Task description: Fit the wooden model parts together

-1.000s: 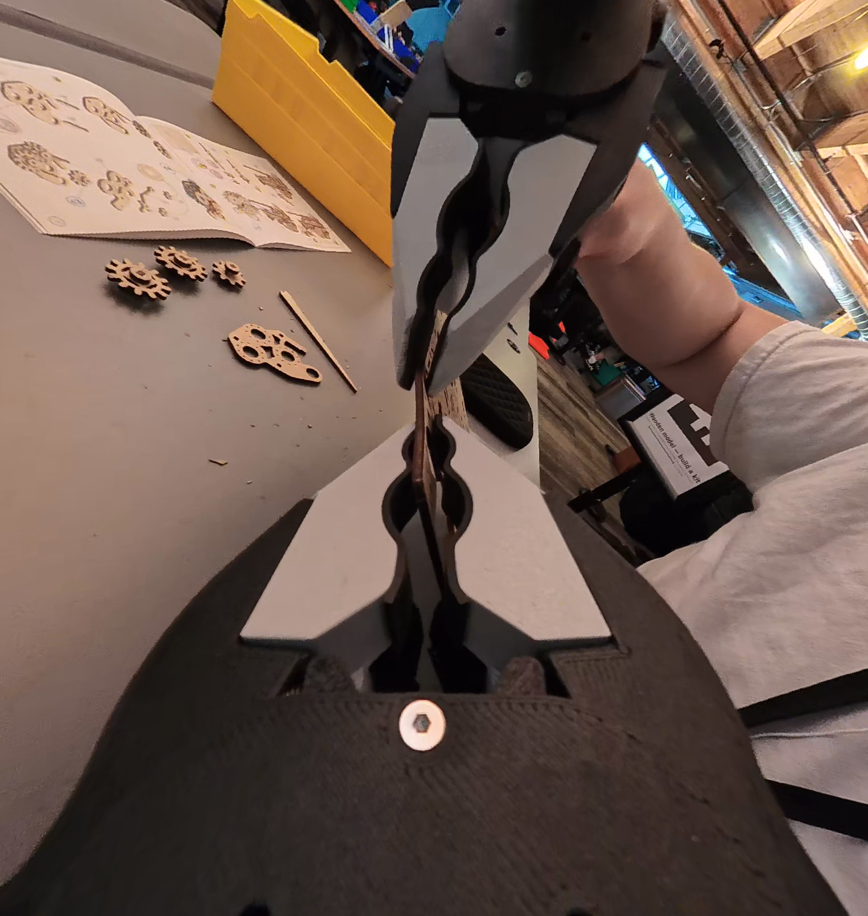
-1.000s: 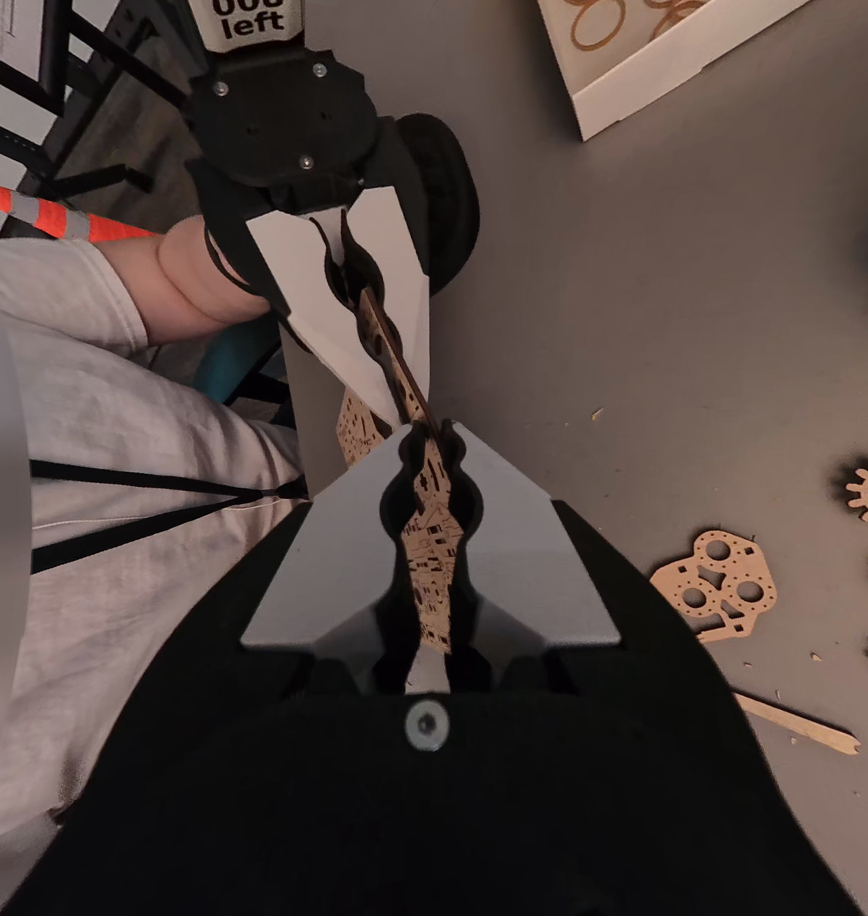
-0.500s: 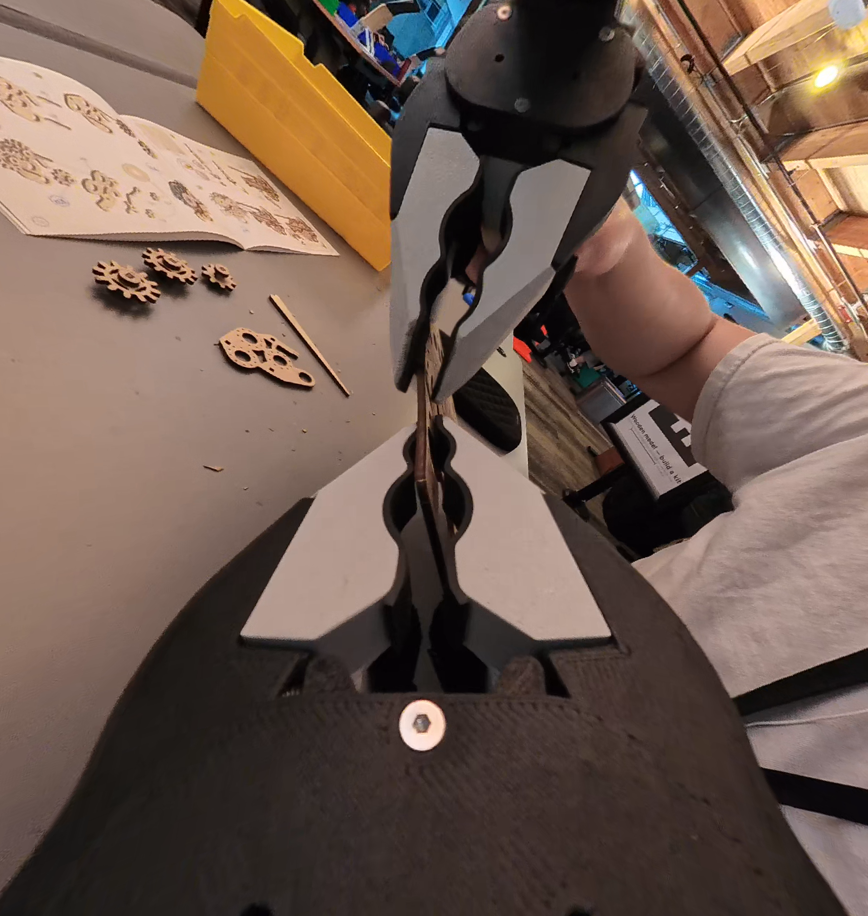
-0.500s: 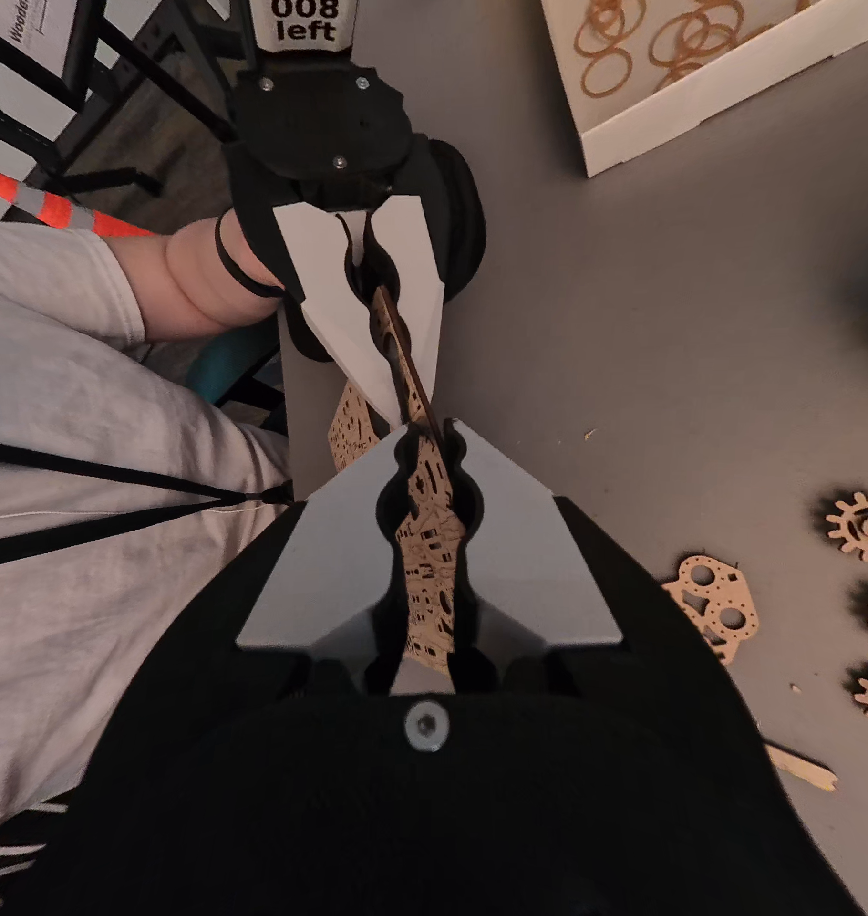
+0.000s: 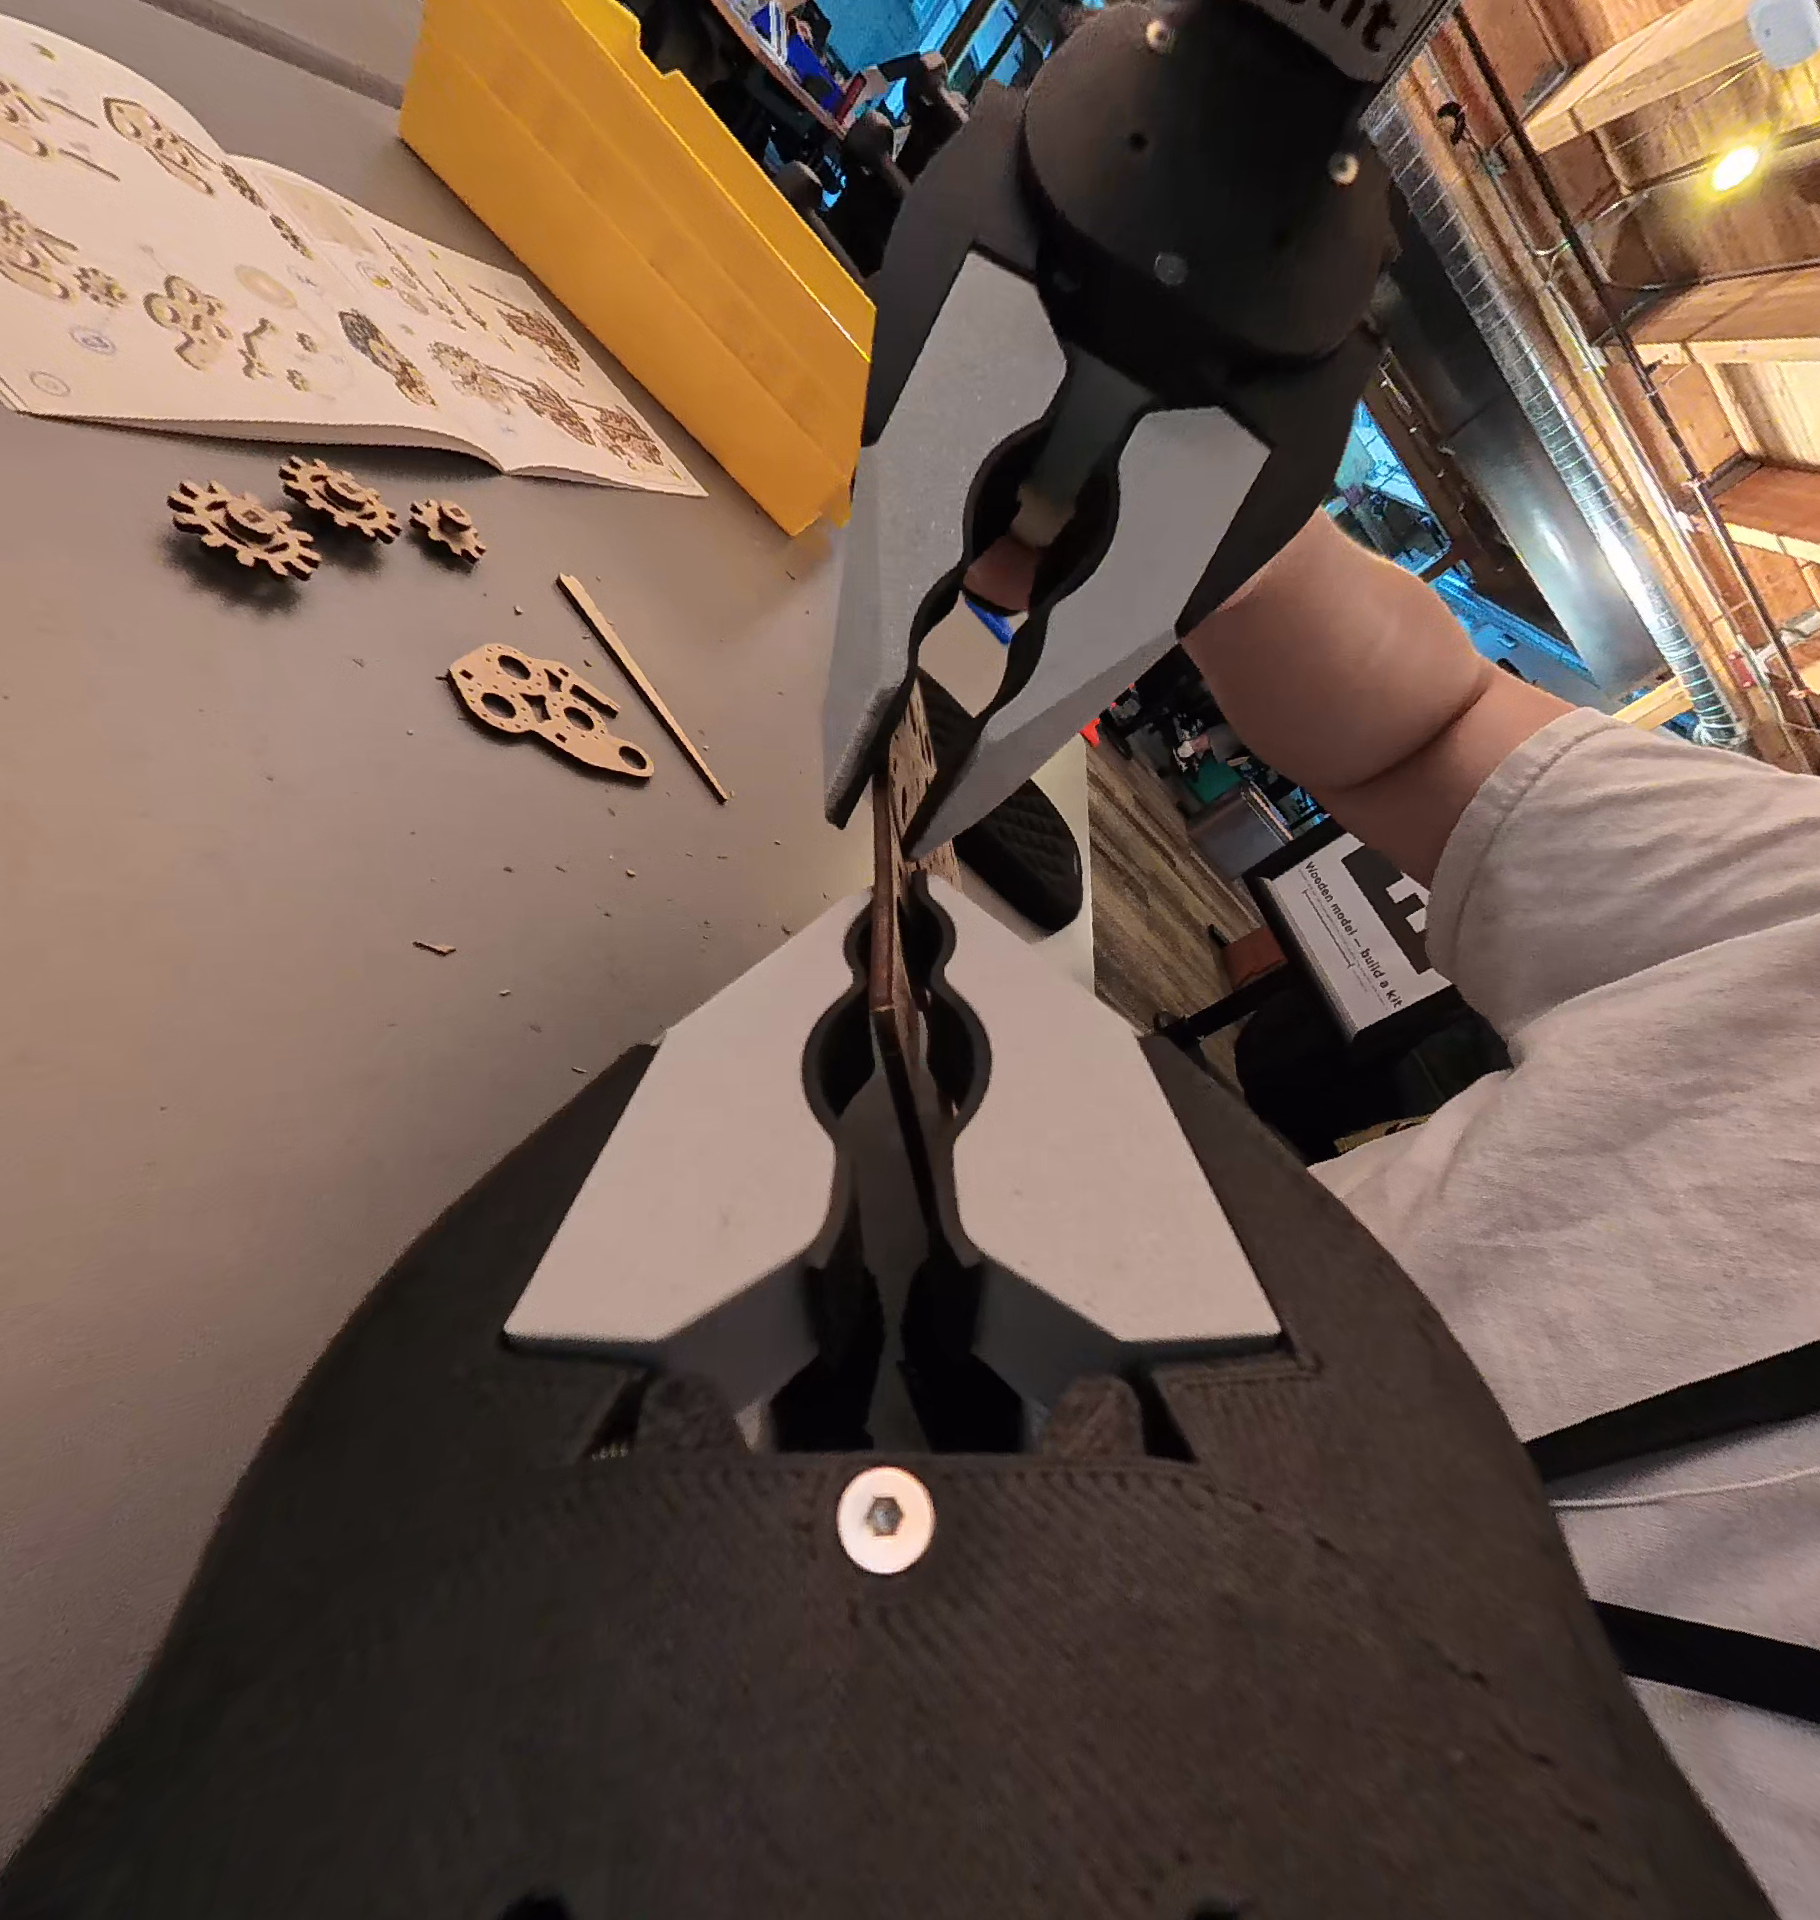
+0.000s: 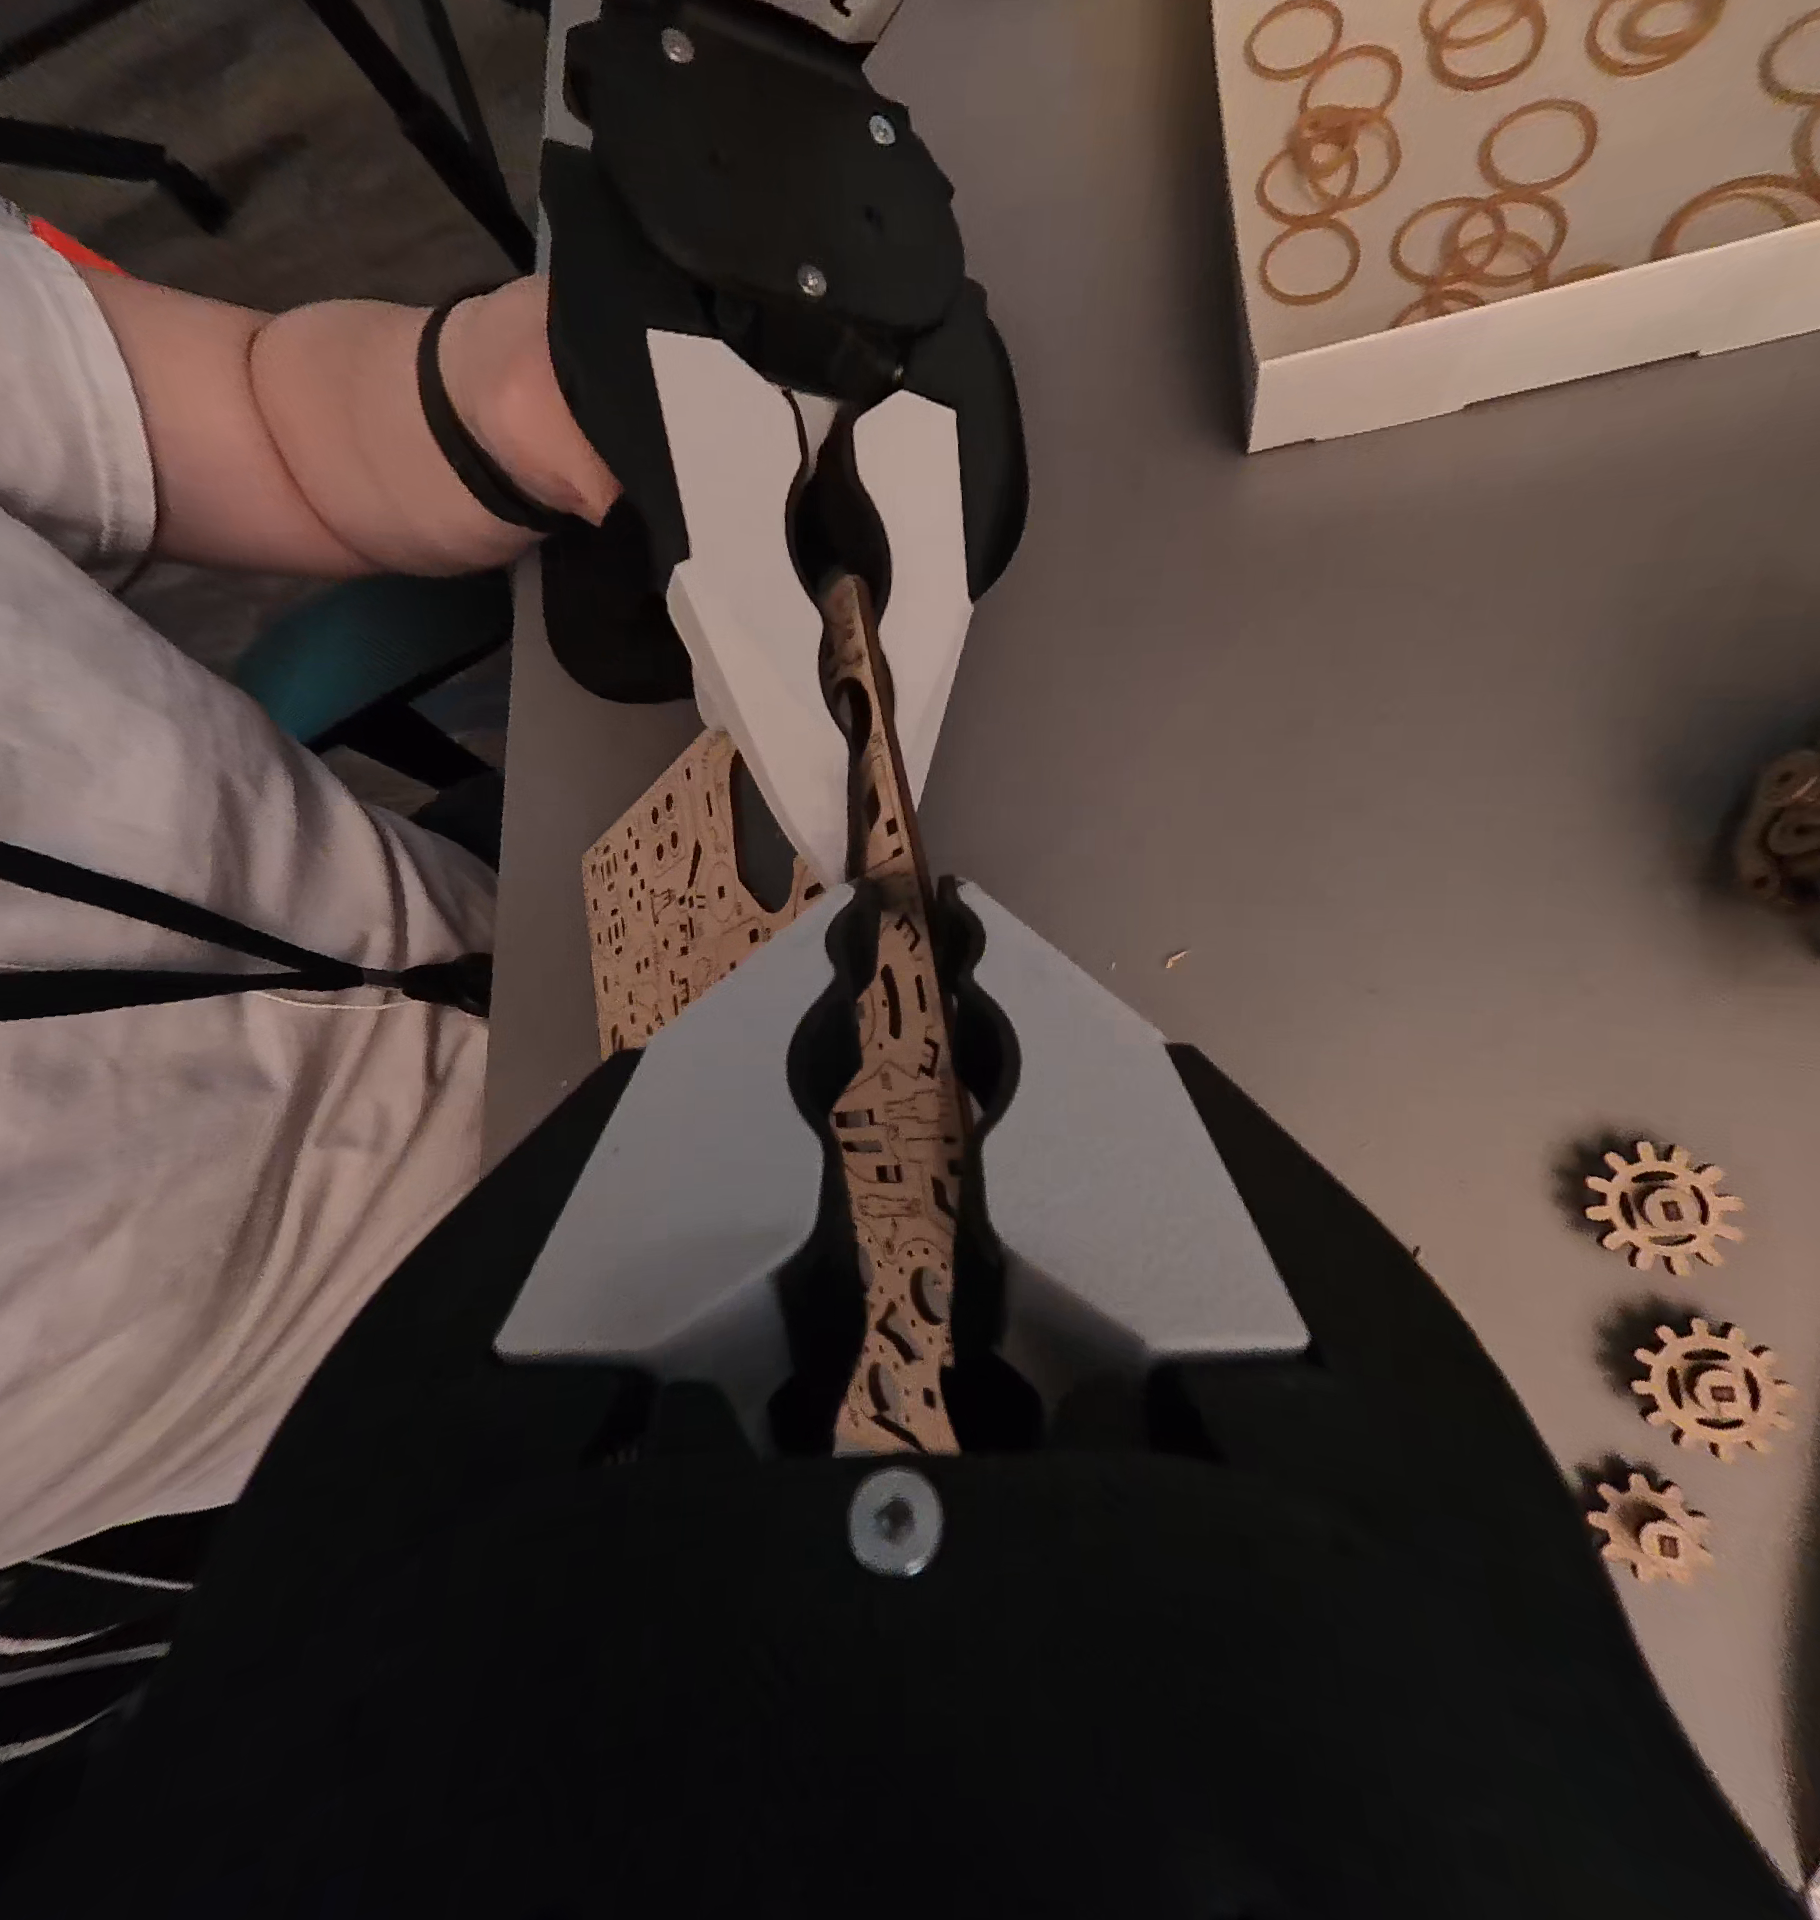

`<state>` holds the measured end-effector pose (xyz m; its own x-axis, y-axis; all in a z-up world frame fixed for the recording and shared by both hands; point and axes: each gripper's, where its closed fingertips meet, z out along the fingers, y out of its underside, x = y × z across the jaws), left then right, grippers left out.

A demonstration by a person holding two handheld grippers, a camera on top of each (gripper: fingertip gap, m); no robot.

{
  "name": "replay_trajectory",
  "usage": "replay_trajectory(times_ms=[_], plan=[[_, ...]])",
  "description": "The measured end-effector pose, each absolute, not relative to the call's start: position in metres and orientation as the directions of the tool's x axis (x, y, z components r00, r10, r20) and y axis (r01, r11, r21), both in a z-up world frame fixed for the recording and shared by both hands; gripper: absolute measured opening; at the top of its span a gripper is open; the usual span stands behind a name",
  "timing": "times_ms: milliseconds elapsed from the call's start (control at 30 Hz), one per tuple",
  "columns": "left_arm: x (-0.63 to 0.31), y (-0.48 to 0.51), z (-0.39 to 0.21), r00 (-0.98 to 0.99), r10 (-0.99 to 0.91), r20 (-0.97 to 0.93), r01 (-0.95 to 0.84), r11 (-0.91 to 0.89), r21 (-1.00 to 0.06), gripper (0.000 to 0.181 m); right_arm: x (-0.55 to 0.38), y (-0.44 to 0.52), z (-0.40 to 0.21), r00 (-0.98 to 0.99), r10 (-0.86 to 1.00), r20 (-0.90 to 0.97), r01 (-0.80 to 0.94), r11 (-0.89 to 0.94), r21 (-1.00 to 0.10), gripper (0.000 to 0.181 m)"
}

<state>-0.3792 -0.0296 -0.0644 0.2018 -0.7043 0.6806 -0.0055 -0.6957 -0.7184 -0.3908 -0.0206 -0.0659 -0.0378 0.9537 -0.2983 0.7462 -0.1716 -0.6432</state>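
Right gripper [image 6: 901, 894] is closed on a thin wooden sheet [image 6: 901, 1195] of laser-cut parts, held on edge between its fingers. Left gripper [image 5: 893, 894] pinches the same sheet's far end above the grey table [image 5: 210, 935].

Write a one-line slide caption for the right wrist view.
Both grippers clamp one thin laser-cut wooden sheet edge-on above a grey table, three wooden gears lying nearby.

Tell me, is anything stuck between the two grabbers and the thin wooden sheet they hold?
Nothing visible is. The left gripper and the right gripper are both shut straight on the thin laser-cut wooden sheet, tip to tip, above the grey table. The three wooden gears lie off to the side.
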Motion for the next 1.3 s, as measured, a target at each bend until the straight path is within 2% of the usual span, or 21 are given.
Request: replay_trajectory(times_ms=[267, 333, 433, 533, 667, 733, 967, 1167, 1267, 1300], plan=[[-0.380, -0.024, -0.071, 0.295, -0.702, 0.649, -0.010, -0.681, -0.732, 0.000, -0.391, -0.014, -0.073, 0.018, 0.980, -0.199, 0.729, -0.149, -0.668, 0.011], [-0.381, -0.022, -0.075, 0.312, -0.701, 0.641, -0.021, -0.680, -0.733, 0.001, -0.392, -0.013, -0.076, 0.039, 0.971, -0.235, 0.717, -0.191, -0.670, 0.012], [-0.378, -0.028, -0.059, 0.166, -0.693, 0.702, 0.030, -0.708, -0.706, 0.002, -0.388, -0.017, -0.058, -0.009, 0.917, -0.398, 0.650, -0.298, -0.699, 0.009], [-0.380, -0.028, -0.056, 0.177, -0.726, 0.664, 0.028, -0.671, -0.741, 0.002, -0.379, -0.017, -0.040, -0.064, 0.921, -0.384, 0.614, -0.266, -0.743, 0.021], [-0.385, -0.026, -0.051, 0.157, -0.728, 0.668, 0.050, -0.670, -0.741, 0.001, -0.359, -0.002, -0.041, -0.010, 0.941, -0.339, 0.648, -0.253, -0.719, 0.022], [-0.385, -0.027, -0.051, 0.166, -0.736, 0.656, 0.043, -0.659, -0.751, 0.002, -0.354, -0.011, -0.040, -0.048, 0.921, -0.386, 0.669, -0.257, -0.697, 0.014], [-0.382, -0.030, -0.051, 0.145, -0.749, 0.647, 0.028, -0.650, -0.759, 0.001, -0.355, -0.016, -0.053, -0.025, 0.908, -0.417, 0.723, -0.272, -0.635, 0.008], [-0.381, -0.021, -0.025, 0.143, -0.859, 0.491, -0.007, -0.497, -0.868, 0.036, -0.362, -0.023, -0.049, -0.056, 0.925, -0.375, 0.722, -0.222, -0.655, 0.007], [-0.366, -0.031, -0.039, 0.104, -0.865, 0.491, -0.228, -0.501, -0.835, 0.056, -0.367, -0.025, -0.044, -0.083, 0.938, -0.336, 0.717, -0.178, -0.674, 0.007], [-0.361, -0.034, -0.046, 0.092, -0.854, 0.512, -0.294, -0.515, -0.805, 0.050, -0.368, -0.027, -0.040, -0.094, 0.942, -0.323, 0.711, -0.164, -0.684, 0.006]])
